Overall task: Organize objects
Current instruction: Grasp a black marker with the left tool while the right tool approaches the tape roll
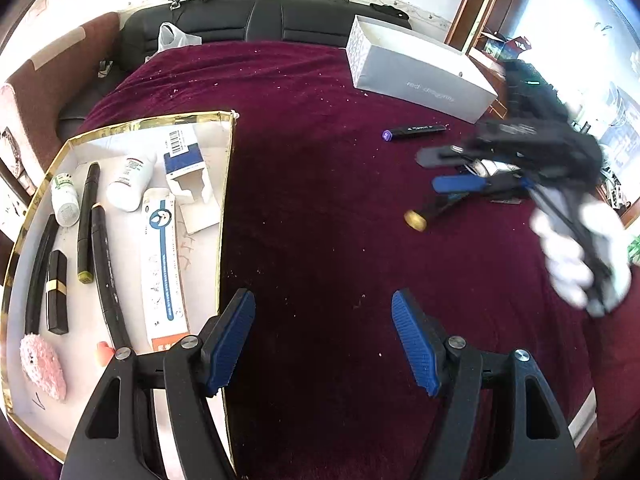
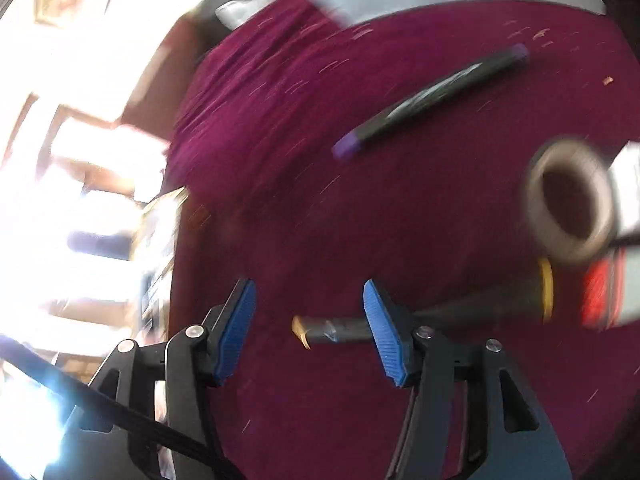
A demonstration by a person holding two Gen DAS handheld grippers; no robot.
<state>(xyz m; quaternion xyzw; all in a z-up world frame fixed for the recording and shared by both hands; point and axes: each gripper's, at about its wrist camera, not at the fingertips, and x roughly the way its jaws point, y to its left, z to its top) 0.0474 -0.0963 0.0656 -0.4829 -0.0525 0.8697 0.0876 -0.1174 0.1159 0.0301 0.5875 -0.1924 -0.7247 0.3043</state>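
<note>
A gold-rimmed white tray [image 1: 224,184] at the left holds markers, bottles, boxes, a lipstick and a pink puff. My left gripper [image 1: 323,344] is open and empty above the maroon cloth beside the tray's right edge. My right gripper [image 1: 436,172] shows blurred in the left wrist view, over a black marker with a yellow cap [image 1: 416,221]. In the right wrist view my right gripper [image 2: 310,332] is open, and the yellow-tipped marker [image 2: 336,330] lies between its fingers on the cloth. A purple-capped marker [image 1: 414,131] [image 2: 432,100] lies farther off.
A long grey box [image 1: 420,76] lies at the back right of the cloth. A roll of tape [image 2: 570,204] and a red-and-white item [image 2: 604,292] sit at the right of the right wrist view. A black sofa back [image 1: 264,20] runs behind.
</note>
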